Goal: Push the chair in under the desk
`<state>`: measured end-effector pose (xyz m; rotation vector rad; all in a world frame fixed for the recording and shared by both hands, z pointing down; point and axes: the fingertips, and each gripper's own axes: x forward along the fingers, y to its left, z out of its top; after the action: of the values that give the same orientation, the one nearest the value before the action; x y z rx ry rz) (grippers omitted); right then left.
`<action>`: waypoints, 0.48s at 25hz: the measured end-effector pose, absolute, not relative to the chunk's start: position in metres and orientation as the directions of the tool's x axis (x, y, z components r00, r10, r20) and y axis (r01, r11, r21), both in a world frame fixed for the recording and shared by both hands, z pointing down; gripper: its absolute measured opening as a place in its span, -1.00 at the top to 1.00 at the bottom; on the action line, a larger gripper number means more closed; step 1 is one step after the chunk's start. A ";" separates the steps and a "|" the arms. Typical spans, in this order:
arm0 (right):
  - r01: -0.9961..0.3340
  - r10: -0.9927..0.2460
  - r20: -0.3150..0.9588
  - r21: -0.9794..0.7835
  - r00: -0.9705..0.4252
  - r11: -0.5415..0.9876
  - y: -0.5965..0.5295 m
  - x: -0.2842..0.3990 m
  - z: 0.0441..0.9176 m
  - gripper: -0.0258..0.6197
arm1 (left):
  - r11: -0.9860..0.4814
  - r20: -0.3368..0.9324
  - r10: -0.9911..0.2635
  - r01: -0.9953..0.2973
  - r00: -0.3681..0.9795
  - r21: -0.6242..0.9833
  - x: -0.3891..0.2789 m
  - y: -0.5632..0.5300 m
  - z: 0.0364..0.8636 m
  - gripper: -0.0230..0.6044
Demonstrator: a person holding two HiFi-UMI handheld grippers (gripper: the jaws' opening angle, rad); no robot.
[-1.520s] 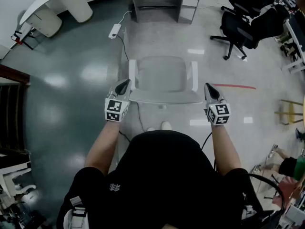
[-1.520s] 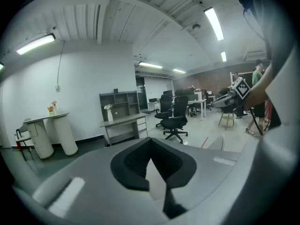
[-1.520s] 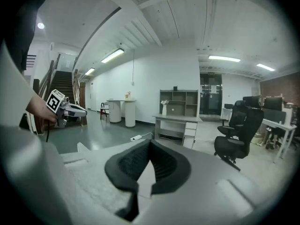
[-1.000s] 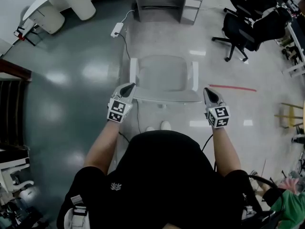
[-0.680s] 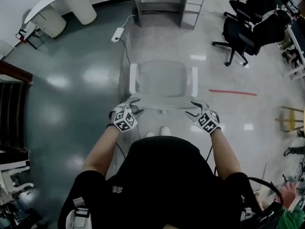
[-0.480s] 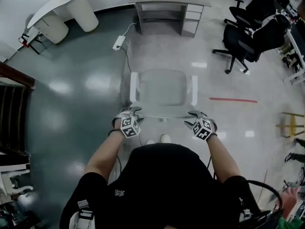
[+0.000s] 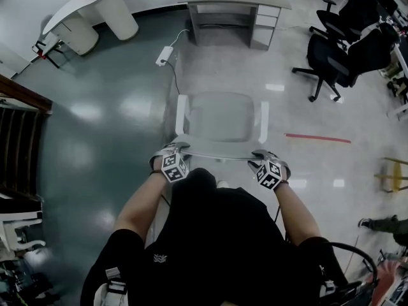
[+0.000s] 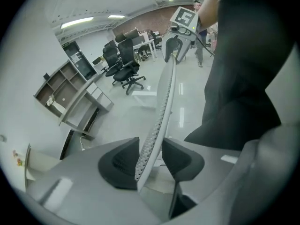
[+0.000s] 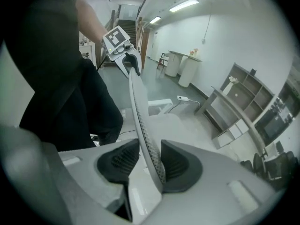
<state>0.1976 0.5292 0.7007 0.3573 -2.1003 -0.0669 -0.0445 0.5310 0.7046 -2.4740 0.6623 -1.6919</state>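
A white mesh-backed chair point(image 7: 220, 116) stands in front of me, its seat facing the grey desk point(image 7: 236, 5) further off across the floor. My left gripper point(image 7: 173, 148) sits at the left end of the backrest's top edge point(image 7: 217, 153), and my right gripper point(image 7: 258, 153) at the right end. In the left gripper view, the left gripper point(image 8: 150, 161) has the mesh backrest point(image 8: 161, 107) between its pads. The right gripper point(image 9: 150, 161) holds the backrest point(image 9: 136, 111) the same way. Both pairs of jaws have just been closing and now press on the backrest.
A white power strip point(image 7: 164, 55) with its cable lies on the floor left of the desk. Black office chairs point(image 7: 338, 50) stand at the right, a rounded white table point(image 7: 95, 5) at the far left. A red tape line point(image 7: 317, 138) marks the floor right of the chair.
Both grippers dropped from just above the backrest's corners, rolled inward, opened wide, then closed over its top edge. The chair has not visibly moved.
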 end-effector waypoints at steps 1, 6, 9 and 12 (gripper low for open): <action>-0.234 -0.287 0.827 0.194 -0.484 0.953 0.523 0.198 0.701 0.46 | -0.903 0.874 -0.386 -0.316 0.296 -0.291 -0.044 0.526 0.705 0.42; -0.264 -0.296 0.837 0.189 -0.460 0.946 0.492 0.202 0.701 0.45 | -0.901 0.869 -0.390 -0.321 0.304 -0.292 -0.040 0.497 0.704 0.41; -0.284 -0.304 0.841 0.188 -0.448 0.940 0.471 0.205 0.700 0.44 | -0.904 0.861 -0.392 -0.309 0.322 -0.296 -0.038 0.477 0.702 0.42; -0.287 -0.306 0.845 0.192 -0.438 0.939 0.449 0.207 0.700 0.44 | -0.904 0.854 -0.397 -0.303 0.335 -0.301 -0.036 0.456 0.702 0.42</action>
<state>0.2071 0.4485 0.7003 0.4227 -2.0501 -0.0240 -0.0360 0.4560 0.7023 -2.4939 0.6550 -1.6358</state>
